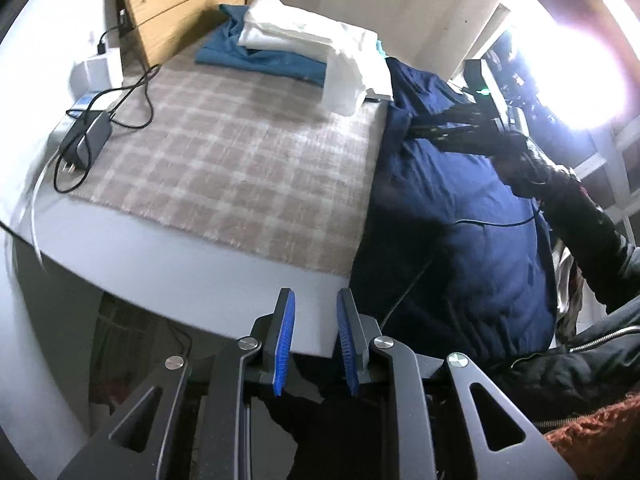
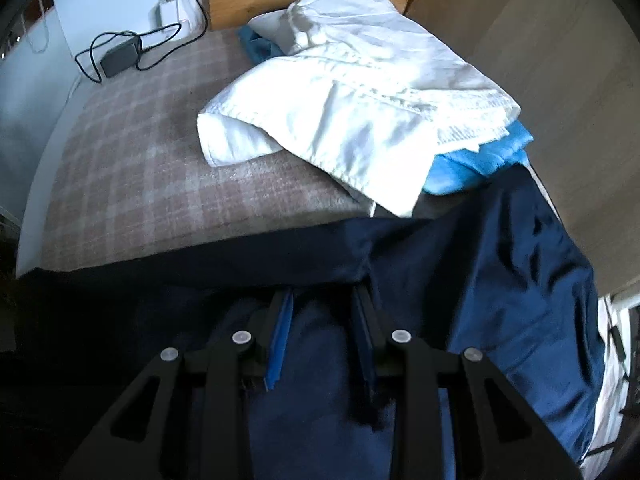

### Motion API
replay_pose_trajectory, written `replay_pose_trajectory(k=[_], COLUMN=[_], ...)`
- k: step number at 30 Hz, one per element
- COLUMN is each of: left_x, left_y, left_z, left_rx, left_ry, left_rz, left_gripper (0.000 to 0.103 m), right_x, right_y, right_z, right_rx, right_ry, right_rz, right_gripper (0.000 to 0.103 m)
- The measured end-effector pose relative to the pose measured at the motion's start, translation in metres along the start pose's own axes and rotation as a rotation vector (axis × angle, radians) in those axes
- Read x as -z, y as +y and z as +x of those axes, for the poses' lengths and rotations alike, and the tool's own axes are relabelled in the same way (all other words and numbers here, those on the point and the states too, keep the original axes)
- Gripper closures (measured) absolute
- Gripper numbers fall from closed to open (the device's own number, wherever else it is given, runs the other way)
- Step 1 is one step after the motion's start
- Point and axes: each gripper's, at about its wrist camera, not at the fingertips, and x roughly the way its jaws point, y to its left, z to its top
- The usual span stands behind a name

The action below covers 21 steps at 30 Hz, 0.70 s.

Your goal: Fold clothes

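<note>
clothes are seen on a white table [image 1: 168, 276] that is covered by a checked blanket [image 1: 224, 152]. biggest of all is the table, and the blanket is spread over most of its top. next in size is a dark blue garment [image 1: 452, 216], which is draped over the right edge of the table and hangs down past the blanket. behind it, at the far side of the blanket, a white garment [image 2: 344, 92] is laid on top of a folded blue garment [image 1: 256, 60], and a lighter blue cloth [image 2: 476, 164] is seen under the white one in the right wrist view. at the far left corner a black power brick [image 1: 86, 140] with a looped cable [image 1: 136, 100] is set on the table.

the right gripper [image 2: 322, 344] is seen low over the dark blue garment, with its jaws apart. cloth fills the gap between them, but it cannot be told if any cloth is gripped. the left gripper [image 1: 316, 344] is held near the front edge of the table, just left of the hanging garment. its jaws are partly apart and nothing is held between its blue pads [image 1: 285, 344].
</note>
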Motion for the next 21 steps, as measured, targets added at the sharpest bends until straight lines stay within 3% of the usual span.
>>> replay_pose_trajectory(k=[1,4,10,12,14,18,21], left_x=[0.002,0.006,0.013,0.016,0.02,0.035,0.05], left_y=[0.0,-0.003,0.008,0.014,0.018,0.029,0.032], left_z=[0.002,0.012,0.011,0.003,-0.007,-0.021,-0.019], left_rx=[0.009,0.03,0.029,0.017,-0.005,-0.025,-0.023], left_ry=[0.002,0.019,0.038,0.03,0.02,0.008,0.028], left_rz=[0.002,0.013,-0.002,-0.017,-0.027,-0.07,-0.101], left_gripper=[0.083,0.083,0.083,0.083,0.082,0.083,0.083], right_x=[0.003,0.009,-0.001,-0.007,-0.014,-0.034,-0.052], right_y=[-0.002,-0.009,-0.016,-0.019,-0.023,-0.028,-0.025], right_z=[-0.006,-0.01,0.007,0.015,0.018,0.007,0.017], right_rx=[-0.007,0.005,0.038,0.04,0.005,-0.044,-0.051], right_ry=[-0.017,-0.031,0.0,0.013,0.018,-0.042,-0.027], right_rz=[0.016,0.028,-0.012,-0.012,0.003,0.04,0.05], right_gripper=[0.073,0.059,0.058,0.065,0.095,0.096,0.096])
